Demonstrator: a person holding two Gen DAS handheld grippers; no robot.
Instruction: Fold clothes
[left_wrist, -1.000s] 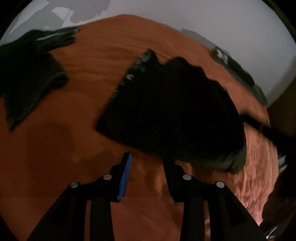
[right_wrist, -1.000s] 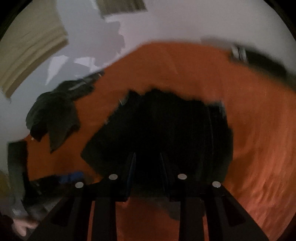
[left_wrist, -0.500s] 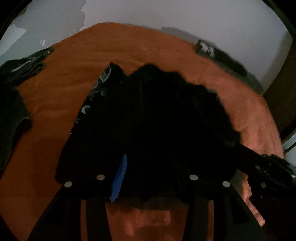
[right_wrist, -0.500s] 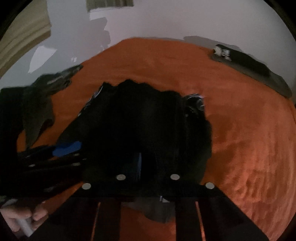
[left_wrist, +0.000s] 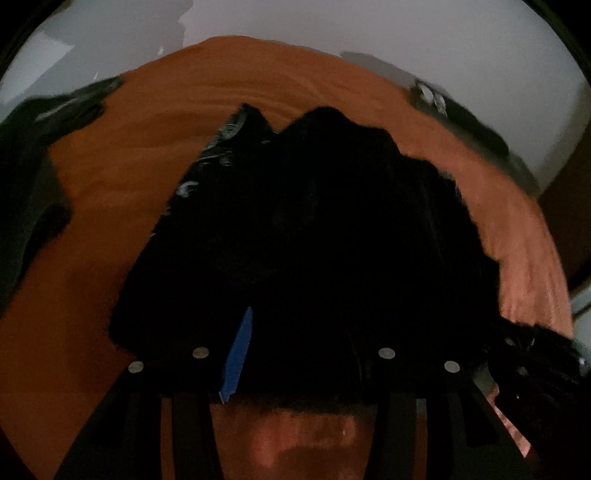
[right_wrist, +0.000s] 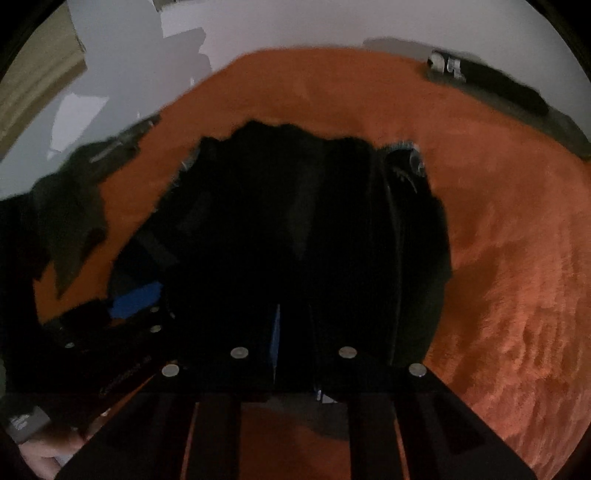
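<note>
One black garment (left_wrist: 325, 236) is gripped at its near edge by both grippers' jaws on an orange bed (left_wrist: 122, 206), two more dark garments lying at its edges.

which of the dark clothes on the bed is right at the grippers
The black garment mid-bed; the dark green garment lies off left, another dark item at the far edge.

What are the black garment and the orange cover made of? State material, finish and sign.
Black garment: soft matte fabric, probably knit or fleece; fuzzy, ragged outline, no sheen. Orange cover: plush pile textile, likely fleece blanket; rippled nap catches light.
</note>
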